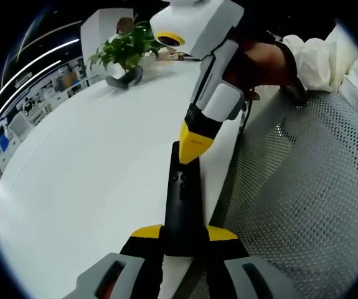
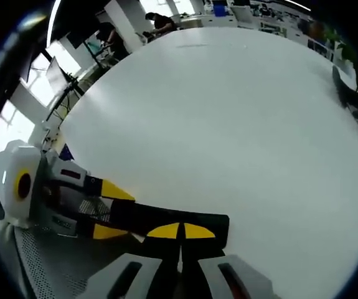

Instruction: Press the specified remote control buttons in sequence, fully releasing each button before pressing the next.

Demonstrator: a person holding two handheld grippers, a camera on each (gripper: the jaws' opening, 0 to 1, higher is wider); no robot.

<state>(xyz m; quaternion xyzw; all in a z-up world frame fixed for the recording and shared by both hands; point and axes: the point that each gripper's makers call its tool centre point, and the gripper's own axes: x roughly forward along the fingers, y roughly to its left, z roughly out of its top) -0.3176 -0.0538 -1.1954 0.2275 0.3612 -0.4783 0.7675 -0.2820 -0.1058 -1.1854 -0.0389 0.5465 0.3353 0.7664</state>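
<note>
Left gripper view shows the remote (image 1: 182,205), a long black bar, held by its near end between the yellow-tipped fingers (image 1: 146,232) of the left gripper (image 1: 183,233), which are closed narrow on its two sides. The remote lies along the edge of the white worktop (image 1: 91,162), where that meets a grey perforated surface (image 1: 303,187). The right gripper (image 1: 195,146) comes in from above in a person's hand (image 1: 259,62), its yellow tips brought together to a point that rests on or just above the far end of the remote; whether it touches I cannot tell. A potted plant (image 1: 126,50) and a dark object (image 1: 126,78) stand far off on the worktop.

Right gripper view shows the same from the other side: the right gripper (image 2: 180,232) with fingers closed together, nothing between them, its tips over the remote (image 2: 166,221), and the left gripper (image 2: 107,212) holding the other end.

The step in hand looks like a button press with the closed tip. To do it well, the left should hold the remote flat and firm so it does not tip or slide under the push. The right should come straight down on one button, not straddle two, then lift fully clear before moving to the next. Keep the whole remote within both views throughout
</note>
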